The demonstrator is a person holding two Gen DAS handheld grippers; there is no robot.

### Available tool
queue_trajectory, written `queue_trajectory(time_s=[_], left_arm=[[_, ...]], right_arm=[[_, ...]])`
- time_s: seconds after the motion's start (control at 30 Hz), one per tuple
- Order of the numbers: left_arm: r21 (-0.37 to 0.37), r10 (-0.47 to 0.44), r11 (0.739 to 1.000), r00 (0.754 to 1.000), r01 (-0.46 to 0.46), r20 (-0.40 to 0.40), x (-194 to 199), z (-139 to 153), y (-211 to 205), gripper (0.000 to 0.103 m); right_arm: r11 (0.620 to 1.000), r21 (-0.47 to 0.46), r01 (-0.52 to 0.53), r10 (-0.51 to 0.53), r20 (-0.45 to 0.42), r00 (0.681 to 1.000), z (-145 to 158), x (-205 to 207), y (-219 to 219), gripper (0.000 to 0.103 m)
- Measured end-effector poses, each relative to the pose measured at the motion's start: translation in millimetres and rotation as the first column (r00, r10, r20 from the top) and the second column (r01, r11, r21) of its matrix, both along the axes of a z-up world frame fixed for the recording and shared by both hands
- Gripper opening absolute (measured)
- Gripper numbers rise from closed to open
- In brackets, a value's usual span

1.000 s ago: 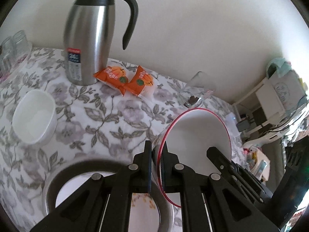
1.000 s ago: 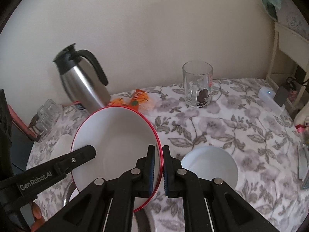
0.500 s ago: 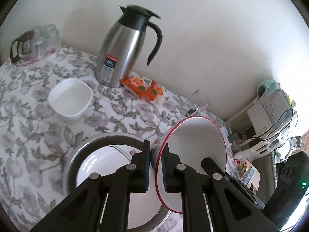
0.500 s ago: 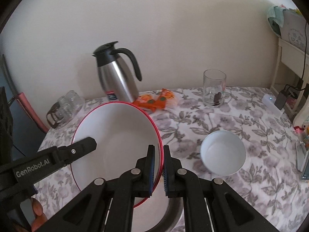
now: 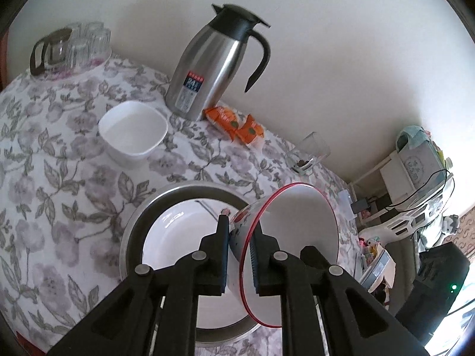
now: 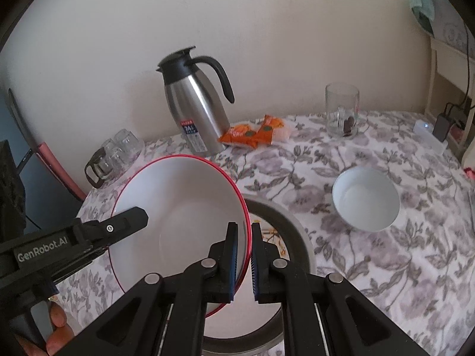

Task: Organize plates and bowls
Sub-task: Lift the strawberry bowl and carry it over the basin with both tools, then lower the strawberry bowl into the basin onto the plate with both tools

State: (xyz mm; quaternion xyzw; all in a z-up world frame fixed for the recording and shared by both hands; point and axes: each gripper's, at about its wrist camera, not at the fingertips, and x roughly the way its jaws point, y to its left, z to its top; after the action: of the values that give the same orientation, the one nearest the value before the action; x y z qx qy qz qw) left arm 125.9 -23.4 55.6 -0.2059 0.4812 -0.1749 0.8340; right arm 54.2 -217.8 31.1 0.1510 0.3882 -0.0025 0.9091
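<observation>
Both claws grip one red-rimmed bowl [image 6: 181, 222] by opposite rims: the right claw [image 6: 244, 262] is clamped on its near edge, while the left claw [image 5: 240, 259] is easing apart, pads still on the rim. Under the tilted bowl a plate [image 5: 178, 237] sits in a metal basin [image 5: 139, 216] on the desk [image 6: 386, 281]. Right of the right claw stands a round bowl [image 6: 365, 203]; beyond the left claw, a square bowl [image 5: 132, 132].

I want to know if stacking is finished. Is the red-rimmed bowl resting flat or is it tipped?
Tipped. The red-rimmed bowl stands on edge over the metal basin, its opening facing sideways, with both grippers' fingers on its rim.
</observation>
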Motion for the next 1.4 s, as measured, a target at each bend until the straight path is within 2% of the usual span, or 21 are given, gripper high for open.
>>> queue_trajectory(time_s=[0.2,0.47,0.87,1.4], left_arm=[[0.009,0.001,1.000,0.998,0.000,-0.071,7,-18,2,0.013],[0.005,0.028,1.000,0.981,-0.028,-0.191,18,-54,12,0.013],[0.009,0.038,0.999,0.967,-0.037,-0.253,30,-80,12,0.014],[0.017,0.034,0.999,0.959,-0.030,-0.283,38,-93,11,0.014]], right_arm=[[1.000,0.017,0.001,0.000,-0.067,0.998,-18,8,1,0.009],[0.999,0.041,0.010,-0.003,-0.163,0.987,-47,21,5,0.009],[0.999,0.047,0.025,-0.014,-0.215,0.976,-64,35,5,0.009],[0.998,0.048,0.034,-0.022,-0.238,0.971,-71,39,4,0.009]])
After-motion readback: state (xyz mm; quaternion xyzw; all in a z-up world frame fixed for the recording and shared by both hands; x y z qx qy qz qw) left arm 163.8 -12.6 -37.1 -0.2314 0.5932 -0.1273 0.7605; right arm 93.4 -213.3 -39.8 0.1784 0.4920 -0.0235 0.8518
